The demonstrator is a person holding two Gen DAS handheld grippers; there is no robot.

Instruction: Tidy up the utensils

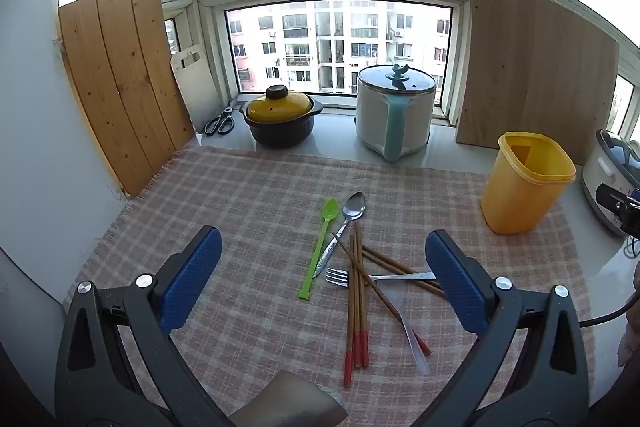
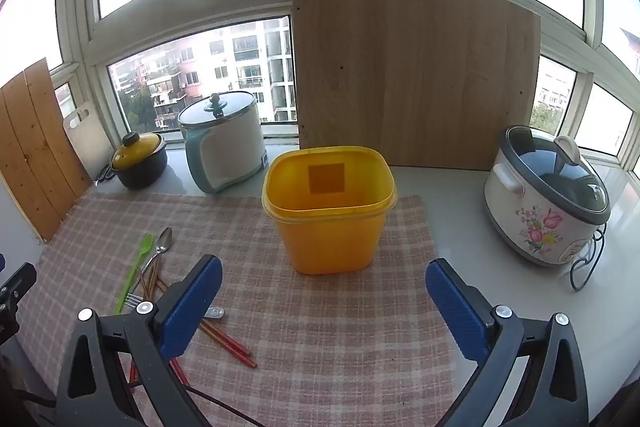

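- both claws are held wide and empty: left gripper (image 1: 323,277), right gripper (image 2: 324,293).
- the green spoon (image 1: 319,250), at eleven o'clock of the chopsticks (image 1: 357,291), is best taken first.
- the yellow container (image 2: 330,211) is kept steadied.

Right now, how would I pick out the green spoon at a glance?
Find the checked cloth below the window. In its middle lies a pile of chopsticks, a fork and a metal spoon. The green spoon lies along the pile's left edge, the only bright plastic piece.
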